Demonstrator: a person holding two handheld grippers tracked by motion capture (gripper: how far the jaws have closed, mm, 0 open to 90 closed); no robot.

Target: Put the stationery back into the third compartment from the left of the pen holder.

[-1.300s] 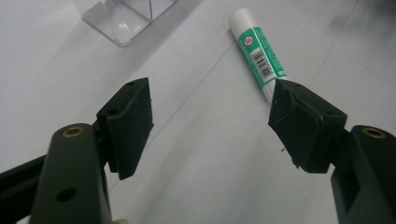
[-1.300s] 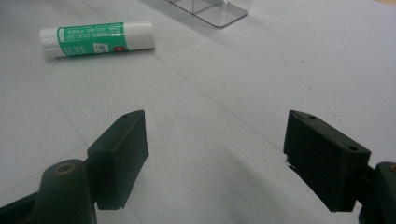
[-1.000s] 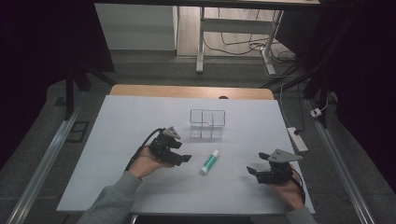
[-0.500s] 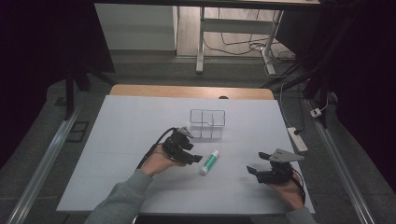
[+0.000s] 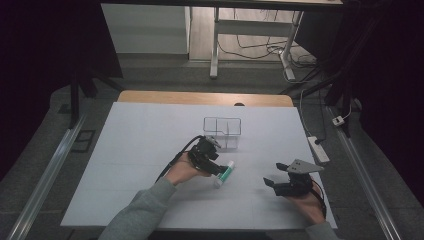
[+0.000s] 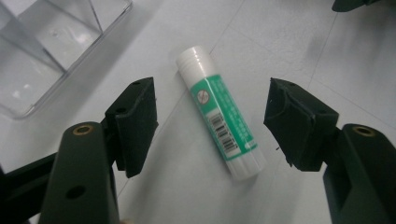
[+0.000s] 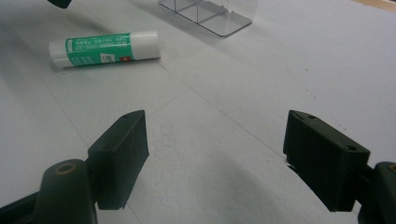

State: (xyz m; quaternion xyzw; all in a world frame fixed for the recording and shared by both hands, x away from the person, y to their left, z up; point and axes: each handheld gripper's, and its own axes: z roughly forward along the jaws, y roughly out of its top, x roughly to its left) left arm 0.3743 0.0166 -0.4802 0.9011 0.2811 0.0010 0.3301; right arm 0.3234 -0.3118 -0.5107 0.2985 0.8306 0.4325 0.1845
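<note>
Grey sleeve (image 5: 137, 210), black grippers (image 5: 216, 167)

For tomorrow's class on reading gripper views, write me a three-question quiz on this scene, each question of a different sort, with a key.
1. True or false: the left gripper is shut on the glue stick.
2. Multiple choice: how does the glue stick lie? A) upright on the table; B) flat on the white table top, between the left gripper's open jaws; C) inside the clear divided box.
3. Fill in: the right gripper is ____ and holds nothing.

Key
1. False: the jaws stand apart on either side of the stick, not touching it.
2. B.
3. Open; in the right gripper view its jaws are spread over bare table.
</note>
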